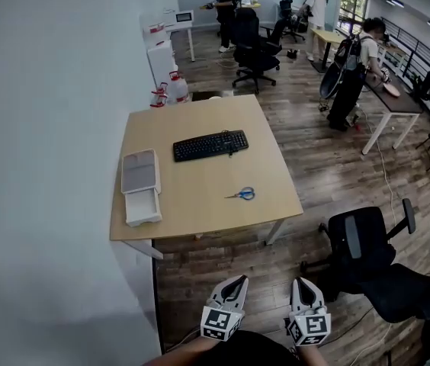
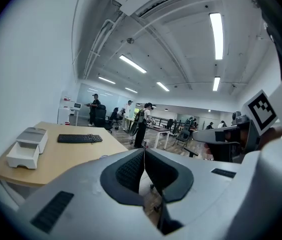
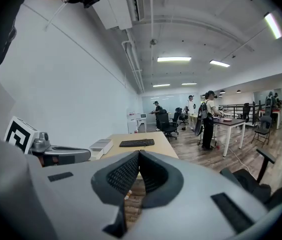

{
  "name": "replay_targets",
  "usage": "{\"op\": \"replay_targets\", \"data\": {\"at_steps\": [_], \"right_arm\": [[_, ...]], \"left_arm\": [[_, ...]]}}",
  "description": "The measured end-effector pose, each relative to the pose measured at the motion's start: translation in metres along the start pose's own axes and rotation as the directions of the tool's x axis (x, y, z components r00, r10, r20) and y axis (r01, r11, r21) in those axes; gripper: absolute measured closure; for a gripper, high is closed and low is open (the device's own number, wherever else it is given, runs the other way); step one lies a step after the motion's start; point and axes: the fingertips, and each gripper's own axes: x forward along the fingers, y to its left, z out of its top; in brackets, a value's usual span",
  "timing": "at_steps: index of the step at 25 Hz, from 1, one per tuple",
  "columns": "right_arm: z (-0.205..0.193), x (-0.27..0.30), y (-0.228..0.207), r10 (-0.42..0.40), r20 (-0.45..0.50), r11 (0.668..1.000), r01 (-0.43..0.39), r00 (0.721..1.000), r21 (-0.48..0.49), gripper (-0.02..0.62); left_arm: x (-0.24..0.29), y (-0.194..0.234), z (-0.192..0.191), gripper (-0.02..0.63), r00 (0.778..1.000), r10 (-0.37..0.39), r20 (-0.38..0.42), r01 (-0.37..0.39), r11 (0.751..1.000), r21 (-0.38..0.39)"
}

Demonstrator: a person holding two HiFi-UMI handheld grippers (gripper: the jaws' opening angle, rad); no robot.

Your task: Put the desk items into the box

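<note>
A wooden desk [image 1: 200, 204] stands against the wall. On it lie a black keyboard [image 1: 210, 145], blue-handled scissors [image 1: 242, 194] and a white box [image 1: 141, 185] with its drawer pulled out, near the left edge. Both grippers hang low in front of the desk, well short of it. My left gripper [image 1: 238, 280] is shut with nothing between its jaws; in the left gripper view the keyboard [image 2: 79, 138] and box [image 2: 27, 146] lie ahead to the left. My right gripper [image 1: 302, 283] is shut and empty too; its view shows the keyboard [image 3: 137, 143] and box [image 3: 101, 145] ahead.
A black office chair [image 1: 375, 258] stands right of me on the wood floor. Another black chair [image 1: 255, 48] sits beyond the desk. Several people stand at far tables [image 1: 390, 97]. White cabinets [image 1: 162, 59] line the left wall.
</note>
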Motion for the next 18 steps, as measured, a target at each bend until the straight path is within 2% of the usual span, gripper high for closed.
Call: {"op": "replay_targets", "data": {"at_steps": [6,18], "right_arm": [[0.011,0.041,-0.008,-0.107,-0.008,0.994,0.106,0.994,-0.014,0.535],[0.031,0.115,-0.002,-0.092,-0.040,0.995,0.091,0.995,-0.030,0.535]], "left_arm": [[0.031,0.044,0.009,0.588,0.999,-0.046,0.007,0.046,0.999,-0.014],[0.071,0.104,0.026,0.588,0.998,-0.063,0.018,0.064,0.996,-0.058]]}}
